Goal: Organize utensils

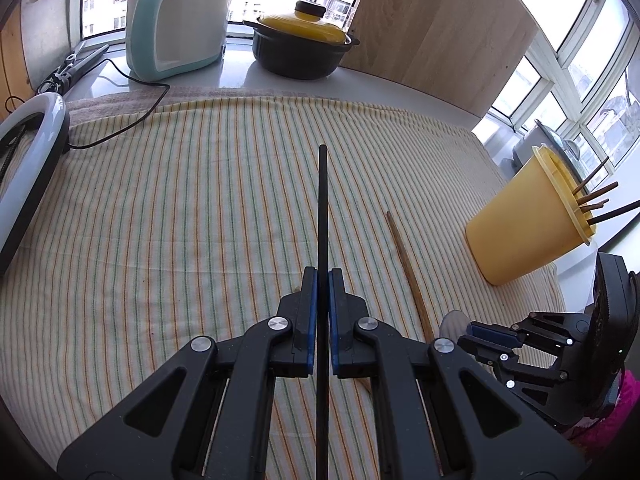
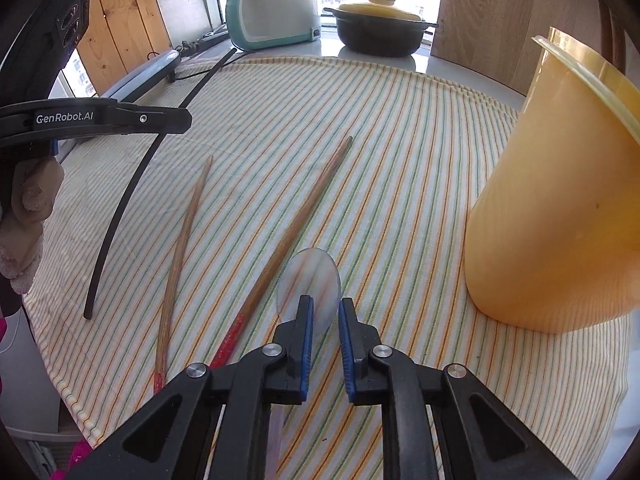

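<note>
My left gripper (image 1: 323,274) is shut on a black chopstick (image 1: 322,208) that sticks out straight ahead above the striped cloth (image 1: 180,200). In the right wrist view this chopstick (image 2: 120,216) slants down to the cloth. My right gripper (image 2: 326,308) points down at a clear plastic spoon (image 2: 308,276), with its pads closed on the base of the bowl. Two wooden chopsticks (image 2: 184,232) (image 2: 304,200) with red ends lie on the cloth to its left. A yellow cup (image 1: 524,224) (image 2: 560,200) with several chopsticks in it stands to the right.
A teal and white rice cooker (image 1: 176,28) and a black pot with a yellow lid (image 1: 304,48) stand at the back. A wooden board (image 1: 440,32) leans behind the cup. A grey-blue appliance (image 1: 28,168) and its black cable (image 1: 132,116) lie at the left.
</note>
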Demonstrator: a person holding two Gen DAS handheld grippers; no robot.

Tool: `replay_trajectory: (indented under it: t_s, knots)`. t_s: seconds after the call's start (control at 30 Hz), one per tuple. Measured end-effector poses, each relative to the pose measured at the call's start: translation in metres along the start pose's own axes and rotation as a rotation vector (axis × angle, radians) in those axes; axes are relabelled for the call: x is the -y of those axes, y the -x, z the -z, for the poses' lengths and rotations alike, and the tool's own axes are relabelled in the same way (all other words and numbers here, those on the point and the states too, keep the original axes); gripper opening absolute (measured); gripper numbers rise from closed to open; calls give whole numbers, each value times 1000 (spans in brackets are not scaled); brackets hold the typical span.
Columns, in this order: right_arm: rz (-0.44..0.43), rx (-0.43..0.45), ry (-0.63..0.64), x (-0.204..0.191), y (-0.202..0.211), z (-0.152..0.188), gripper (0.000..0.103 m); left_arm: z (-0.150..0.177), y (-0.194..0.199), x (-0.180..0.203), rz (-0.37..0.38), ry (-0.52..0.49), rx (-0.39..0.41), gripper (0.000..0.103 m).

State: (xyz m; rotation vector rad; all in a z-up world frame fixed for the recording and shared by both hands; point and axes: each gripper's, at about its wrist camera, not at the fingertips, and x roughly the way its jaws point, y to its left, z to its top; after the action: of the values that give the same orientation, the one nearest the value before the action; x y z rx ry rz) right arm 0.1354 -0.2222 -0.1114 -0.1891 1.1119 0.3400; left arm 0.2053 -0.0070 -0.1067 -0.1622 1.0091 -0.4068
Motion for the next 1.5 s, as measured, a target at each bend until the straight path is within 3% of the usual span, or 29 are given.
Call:
replay_trajectory:
  t_s: [0.2,0.4,1.0,1.3,1.5]
  knots:
    - [-33,-25,-18,3,-4,-2,9,1,2,-1,1,5,3,3]
    - [-64,-6,-34,2,4,-6,0,0,7,-2,5,2,11,3]
    - [-75,-52,116,-34,0,-9,3,3,13,-3,8,4,23,3]
    - [-47,8,128,-39,18,-6,0,4,21,-2,17,8,39,3]
    - [-48,96,88,-30,45,-8,0,0,36,2,27,2,73,3]
